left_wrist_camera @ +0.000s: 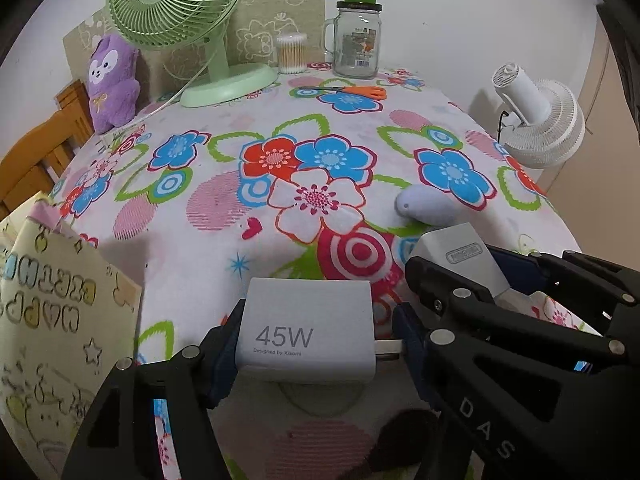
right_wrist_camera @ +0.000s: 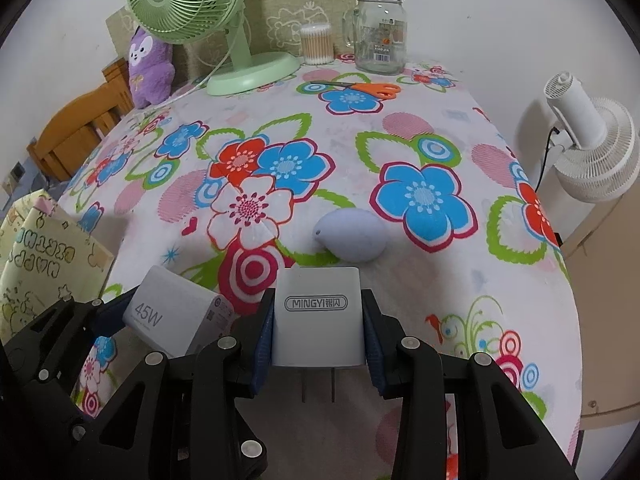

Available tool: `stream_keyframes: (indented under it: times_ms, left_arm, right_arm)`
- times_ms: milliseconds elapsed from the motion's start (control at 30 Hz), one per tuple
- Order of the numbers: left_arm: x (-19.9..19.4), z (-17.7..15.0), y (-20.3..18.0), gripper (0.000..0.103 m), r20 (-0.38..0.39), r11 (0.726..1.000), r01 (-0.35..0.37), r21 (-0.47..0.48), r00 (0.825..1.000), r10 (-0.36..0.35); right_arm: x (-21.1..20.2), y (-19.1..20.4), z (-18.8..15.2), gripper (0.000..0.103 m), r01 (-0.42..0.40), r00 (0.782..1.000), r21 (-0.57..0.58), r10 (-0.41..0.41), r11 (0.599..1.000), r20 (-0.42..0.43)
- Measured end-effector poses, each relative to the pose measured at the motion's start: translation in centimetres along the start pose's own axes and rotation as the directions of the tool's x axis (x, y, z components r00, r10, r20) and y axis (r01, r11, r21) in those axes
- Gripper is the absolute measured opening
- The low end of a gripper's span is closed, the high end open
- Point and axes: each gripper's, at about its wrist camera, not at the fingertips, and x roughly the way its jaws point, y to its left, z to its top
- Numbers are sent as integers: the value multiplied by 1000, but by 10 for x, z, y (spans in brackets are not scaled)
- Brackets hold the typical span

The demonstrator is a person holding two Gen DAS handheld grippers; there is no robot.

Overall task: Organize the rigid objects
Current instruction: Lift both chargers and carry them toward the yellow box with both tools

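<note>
My left gripper (left_wrist_camera: 310,344) is shut on a white 45W charger (left_wrist_camera: 308,332), held just above the flowered tablecloth (left_wrist_camera: 224,248) near the front edge. My right gripper (right_wrist_camera: 318,332) is shut on a white MINGYI charger (right_wrist_camera: 318,316), prongs pointing back toward me. The two grippers sit side by side; the MINGYI charger (left_wrist_camera: 464,256) shows at right in the left wrist view, and the 45W charger (right_wrist_camera: 172,316) at left in the right wrist view. A pale blue egg-shaped object (right_wrist_camera: 352,236) lies on the cloth just beyond the MINGYI charger; it also shows in the left wrist view (left_wrist_camera: 428,208).
At the back stand a green desk fan (left_wrist_camera: 180,8), a cotton swab box (left_wrist_camera: 292,54), a glass jar mug (left_wrist_camera: 356,40) and orange scissors (left_wrist_camera: 352,91). A purple plush (left_wrist_camera: 112,80) sits back left. A yellow patterned box (left_wrist_camera: 48,320) is at left. A white fan (left_wrist_camera: 540,120) stands off the right edge.
</note>
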Motion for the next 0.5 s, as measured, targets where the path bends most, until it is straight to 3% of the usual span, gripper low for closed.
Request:
stream_keyframes:
  times_ms: [500]
  left_arm:
    - [-31, -28, -6, 72, 5, 1000, -14, 2, 1000, 14]
  right_arm:
    - [-31, 9, -29, 42, 24, 1000, 1, -24, 1000, 19]
